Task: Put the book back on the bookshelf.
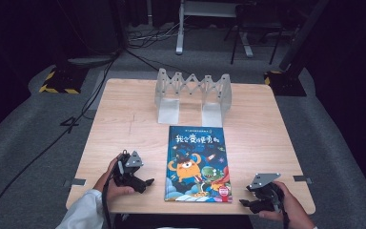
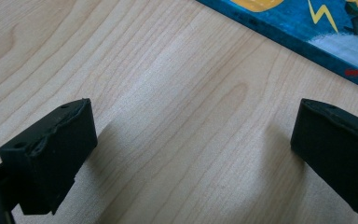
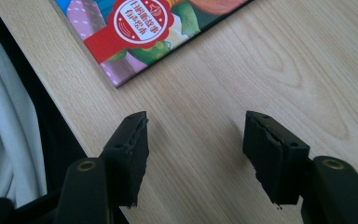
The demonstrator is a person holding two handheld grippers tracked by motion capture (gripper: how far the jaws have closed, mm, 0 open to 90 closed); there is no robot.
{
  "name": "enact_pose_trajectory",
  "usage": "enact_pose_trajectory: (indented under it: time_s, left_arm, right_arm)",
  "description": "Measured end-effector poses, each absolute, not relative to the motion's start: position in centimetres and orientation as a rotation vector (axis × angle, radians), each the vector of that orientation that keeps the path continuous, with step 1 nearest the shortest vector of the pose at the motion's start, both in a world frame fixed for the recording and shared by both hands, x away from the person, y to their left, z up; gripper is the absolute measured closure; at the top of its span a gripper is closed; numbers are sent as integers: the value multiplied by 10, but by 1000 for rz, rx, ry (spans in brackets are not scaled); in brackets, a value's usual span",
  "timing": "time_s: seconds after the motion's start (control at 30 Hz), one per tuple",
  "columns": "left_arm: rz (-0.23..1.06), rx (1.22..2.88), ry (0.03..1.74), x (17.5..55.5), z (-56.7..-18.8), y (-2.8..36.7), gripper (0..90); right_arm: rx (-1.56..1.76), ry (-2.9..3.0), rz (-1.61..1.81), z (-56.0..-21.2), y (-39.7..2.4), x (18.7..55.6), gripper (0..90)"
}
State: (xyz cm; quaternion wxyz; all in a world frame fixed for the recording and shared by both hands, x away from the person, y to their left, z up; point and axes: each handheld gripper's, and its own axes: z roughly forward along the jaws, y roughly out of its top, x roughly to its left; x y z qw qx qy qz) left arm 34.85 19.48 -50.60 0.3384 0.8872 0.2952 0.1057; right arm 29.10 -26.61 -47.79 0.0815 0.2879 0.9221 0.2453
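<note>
A blue picture book [image 1: 198, 164] with cartoon monsters on its cover lies flat at the table's front middle. Its spine edge [image 2: 317, 37] crosses the top right of the left gripper view. Its near corner with a red round seal [image 3: 140, 28] shows in the right gripper view. My left gripper [image 1: 145, 182] rests on the table left of the book, pointing toward it, jaws wide apart over bare wood [image 2: 191, 140]. My right gripper [image 1: 248, 204] sits right of the book's front corner, jaws apart with nothing between them [image 3: 196, 149].
A clear folding book rack [image 1: 193, 93] stands at the table's back middle. The wooden table [image 1: 267, 133] ends close to my right gripper, its front edge [image 3: 56, 107] just left of the jaws. A white sleeve [image 3: 4, 140] hangs below that edge.
</note>
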Motion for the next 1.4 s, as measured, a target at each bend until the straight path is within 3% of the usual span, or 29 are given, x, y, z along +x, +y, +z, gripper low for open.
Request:
enact_pose_trajectory:
  time_s: [0.27,0.9,1.0,1.1,1.3,1.4]
  left_arm:
    - [273,2312,761,348,-506,195,6]
    - [276,2310,768,347,-506,194,6]
    - [273,2312,763,346,-506,192,6]
    - [264,2317,743,345,-506,189,6]
    - [264,2318,743,345,-506,189,6]
    - [264,2318,743,345,-506,189,6]
  right_arm:
    - [814,2837,626,-472,-247,292,492]
    - [698,3043,379,-464,-205,299,459]
    - [680,3063,295,-463,-200,303,508]
    - [669,3052,212,-461,-195,307,616]
    - [654,3029,189,-462,-188,301,616]
    - [676,3017,228,-462,-191,301,715]
